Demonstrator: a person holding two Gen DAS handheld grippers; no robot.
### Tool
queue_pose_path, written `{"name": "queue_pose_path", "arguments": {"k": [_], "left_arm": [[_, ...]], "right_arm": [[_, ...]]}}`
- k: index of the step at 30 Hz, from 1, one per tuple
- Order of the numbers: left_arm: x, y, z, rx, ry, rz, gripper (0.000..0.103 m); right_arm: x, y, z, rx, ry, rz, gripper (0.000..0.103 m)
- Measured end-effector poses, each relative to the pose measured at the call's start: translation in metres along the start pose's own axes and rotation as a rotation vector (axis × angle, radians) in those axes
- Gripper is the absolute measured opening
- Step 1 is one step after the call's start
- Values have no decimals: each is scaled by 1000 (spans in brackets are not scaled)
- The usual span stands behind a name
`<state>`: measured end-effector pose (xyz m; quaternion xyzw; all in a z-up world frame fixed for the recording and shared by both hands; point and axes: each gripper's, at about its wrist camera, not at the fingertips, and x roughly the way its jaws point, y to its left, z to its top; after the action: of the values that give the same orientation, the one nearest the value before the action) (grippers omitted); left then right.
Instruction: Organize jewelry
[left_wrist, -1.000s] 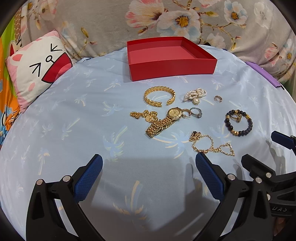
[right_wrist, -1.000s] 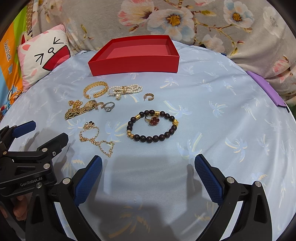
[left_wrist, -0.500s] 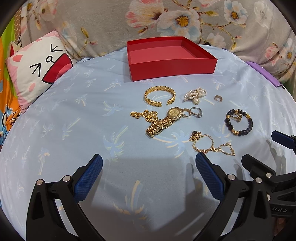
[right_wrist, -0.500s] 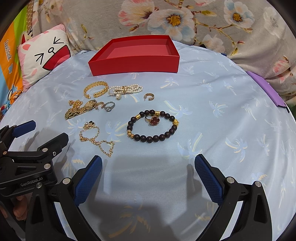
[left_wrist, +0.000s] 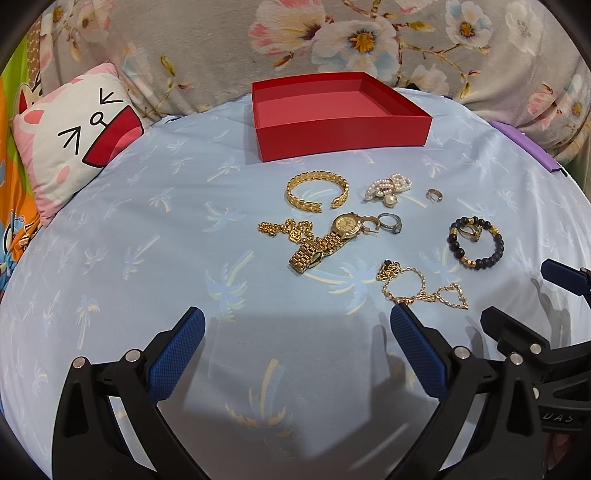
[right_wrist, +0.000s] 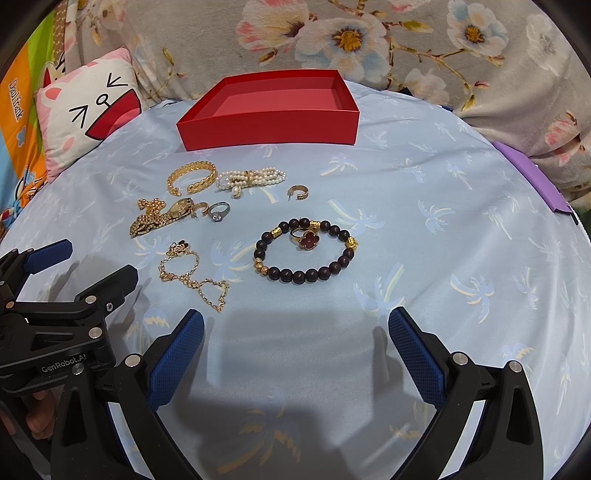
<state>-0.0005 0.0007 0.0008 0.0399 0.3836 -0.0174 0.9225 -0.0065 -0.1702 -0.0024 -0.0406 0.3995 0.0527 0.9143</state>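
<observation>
An empty red box (left_wrist: 332, 107) (right_wrist: 273, 110) stands at the far side of the blue sheet. In front of it lie a gold cuff bangle (left_wrist: 317, 190) (right_wrist: 192, 178), a pearl bracelet (left_wrist: 388, 186) (right_wrist: 251, 177), a gold watch (left_wrist: 325, 242) (right_wrist: 166, 216), a gold chain (left_wrist: 284, 229), a silver ring (left_wrist: 389, 223) (right_wrist: 218, 211), a small gold ring (left_wrist: 433, 195) (right_wrist: 298, 192), a dark bead bracelet (left_wrist: 474, 243) (right_wrist: 304, 251) around a red clover ring (right_wrist: 307, 239), and a thin gold chain bracelet (left_wrist: 421, 286) (right_wrist: 194, 277). My left gripper (left_wrist: 295, 354) and right gripper (right_wrist: 295, 354) are open, empty, near the front.
A cat-face pillow (left_wrist: 74, 144) (right_wrist: 88, 110) lies at the far left. A floral blanket (left_wrist: 369, 40) rises behind the box. A purple strip (left_wrist: 524, 144) (right_wrist: 532, 177) lies at the right edge. Each gripper shows at the other view's side.
</observation>
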Motion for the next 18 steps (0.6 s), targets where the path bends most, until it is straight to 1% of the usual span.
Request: {"name": "queue_pose_path", "arguments": {"k": [16,18], "left_arm": [[-2,-2,-1,-3,-3,-5,98],[1,-4,4,-6,-2,-8,98]], "right_arm": [[1,-1,0,-1,1,0,98],[0,0,-1,-1,1,0,98]]}}
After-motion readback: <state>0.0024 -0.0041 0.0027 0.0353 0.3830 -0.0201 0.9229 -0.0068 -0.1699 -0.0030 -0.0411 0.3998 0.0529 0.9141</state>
